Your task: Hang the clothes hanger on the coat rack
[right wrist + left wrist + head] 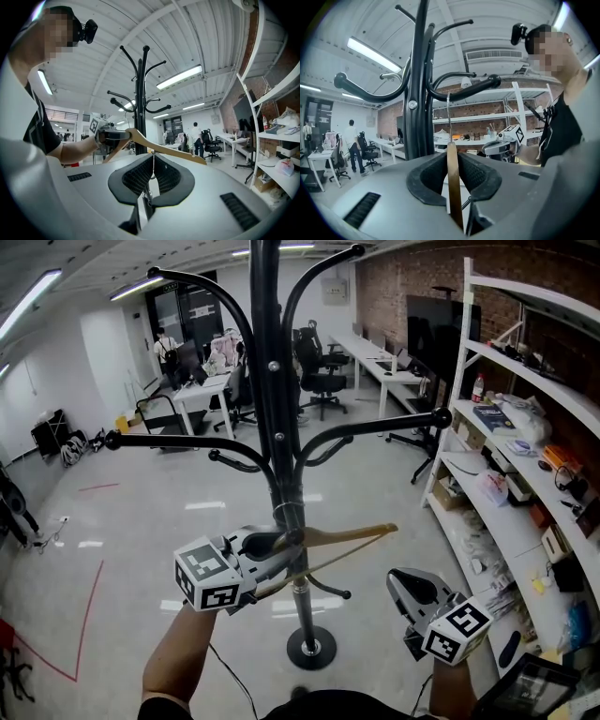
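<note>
Left gripper (279, 547) clenched on wooden hanger (354, 534) near neck. In head view, long axis runs 3 o'clock past coat rack (279, 427) pole. In left gripper view, hook (448, 117) rises 12 o'clock to rack arm (465, 90); can't tell if seated. Right gripper (401, 579) closed, empty, 4 o'clock, apart.

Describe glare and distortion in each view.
Head view: lights glare as white patches on the glossy floor, and the shelf post bows. Left gripper view: heavy fisheye with black corners; the rack pole curves; a light is blown out. Right gripper view: same fisheye and black corners; a light burns white.
</note>
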Demonstrator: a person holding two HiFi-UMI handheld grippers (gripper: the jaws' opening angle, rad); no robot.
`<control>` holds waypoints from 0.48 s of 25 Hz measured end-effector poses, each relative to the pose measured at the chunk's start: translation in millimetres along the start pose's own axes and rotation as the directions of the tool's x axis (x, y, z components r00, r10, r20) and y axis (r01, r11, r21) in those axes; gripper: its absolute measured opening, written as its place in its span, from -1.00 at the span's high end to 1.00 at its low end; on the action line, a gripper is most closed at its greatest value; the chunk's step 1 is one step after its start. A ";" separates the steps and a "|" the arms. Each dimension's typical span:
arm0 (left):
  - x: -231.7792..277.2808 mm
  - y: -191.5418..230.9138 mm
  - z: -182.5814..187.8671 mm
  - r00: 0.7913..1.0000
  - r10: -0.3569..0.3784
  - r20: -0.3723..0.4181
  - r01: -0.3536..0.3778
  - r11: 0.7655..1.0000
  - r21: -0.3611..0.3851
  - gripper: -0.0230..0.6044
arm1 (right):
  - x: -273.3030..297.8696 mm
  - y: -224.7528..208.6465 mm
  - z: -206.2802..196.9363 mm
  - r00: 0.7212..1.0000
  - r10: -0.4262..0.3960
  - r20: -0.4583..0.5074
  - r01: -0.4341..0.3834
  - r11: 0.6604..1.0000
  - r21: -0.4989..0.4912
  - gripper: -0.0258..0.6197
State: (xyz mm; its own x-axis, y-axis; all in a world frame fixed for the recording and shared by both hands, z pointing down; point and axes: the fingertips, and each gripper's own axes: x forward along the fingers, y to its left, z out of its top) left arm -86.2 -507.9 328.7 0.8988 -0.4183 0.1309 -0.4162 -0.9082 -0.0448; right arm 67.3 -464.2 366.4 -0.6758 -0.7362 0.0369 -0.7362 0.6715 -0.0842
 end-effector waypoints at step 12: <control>-59.2 11.4 14.1 0.946 0.245 0.213 -0.238 0.969 -0.059 0.56 | -7.1 -1.6 2.3 1.000 0.013 0.017 -0.013 1.000 0.001 0.90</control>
State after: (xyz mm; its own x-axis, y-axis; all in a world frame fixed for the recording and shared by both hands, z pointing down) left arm -142.2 -493.7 306.4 0.7772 -0.6216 -0.0981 -0.6257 -0.7799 -0.0158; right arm 73.4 -460.2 364.0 -0.6846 -0.7287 0.0186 -0.7272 0.6810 -0.0860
